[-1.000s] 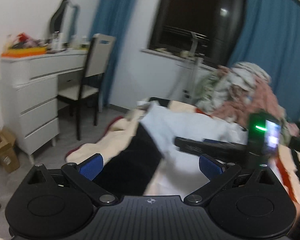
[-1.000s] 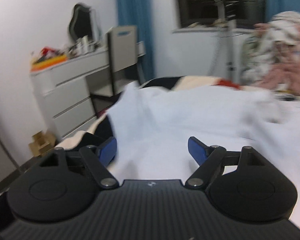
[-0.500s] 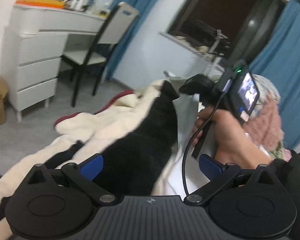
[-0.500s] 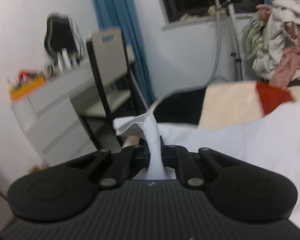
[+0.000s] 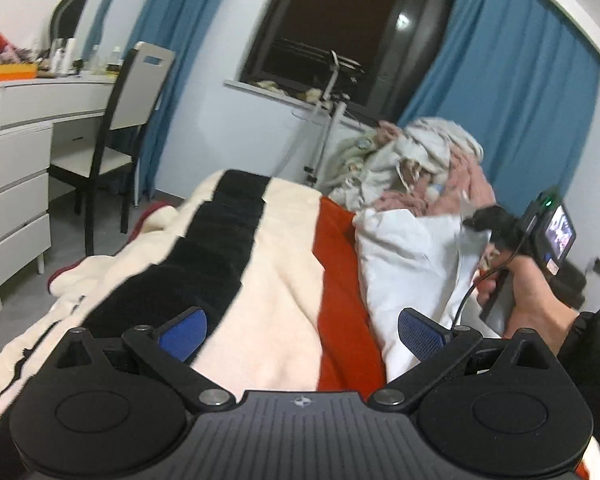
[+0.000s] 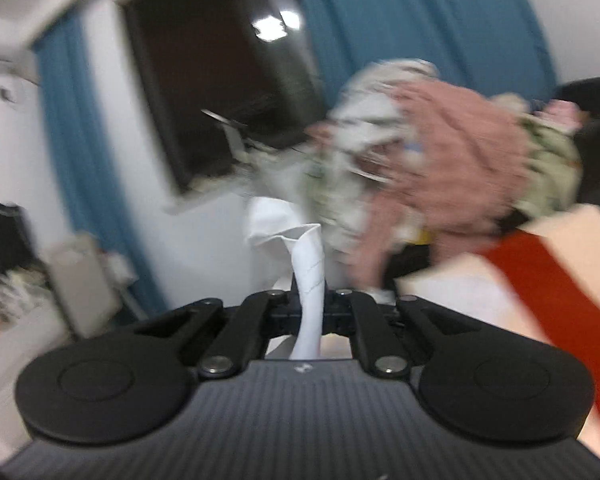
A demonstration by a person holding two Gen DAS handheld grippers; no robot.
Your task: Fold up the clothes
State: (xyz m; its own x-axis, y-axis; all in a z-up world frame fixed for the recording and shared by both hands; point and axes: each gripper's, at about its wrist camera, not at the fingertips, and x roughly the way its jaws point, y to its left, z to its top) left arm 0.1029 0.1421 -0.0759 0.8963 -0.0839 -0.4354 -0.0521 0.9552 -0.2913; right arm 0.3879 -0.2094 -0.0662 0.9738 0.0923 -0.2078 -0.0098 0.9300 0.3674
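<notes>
- Your right hand-held gripper (image 6: 309, 312) was clamped on a twisted edge of the white garment (image 5: 408, 256); the pinched strip rose between the closed fingers toward 12 o'clock in the right wrist view, which was blurred.
- Your left hand-held gripper (image 5: 302, 330) stood with its blue pads (image 5: 182, 330) wide apart, holding nothing; it hovered over the striped blanket (image 5: 260, 272) on the bed.
- The white garment lay bunched at about 2 o'clock in the left wrist view, resting on the blanket's red stripe just in front of the heap of unfolded clothes (image 5: 416, 164); your right hand (image 5: 528, 292) was beside it at 3 o'clock.
- The cloth looked thin, light and limp; it would likely sag and twist from a single pinch, and offer no stiffness to steer by.
- I judged a second hold was needed on a matching corner or hem, well apart from the first, so the piece could be spread flat before folding.
- A bite on bunched layers could slip or drag the blanket pile along; a single clean edge seemed the safer grip.
</notes>
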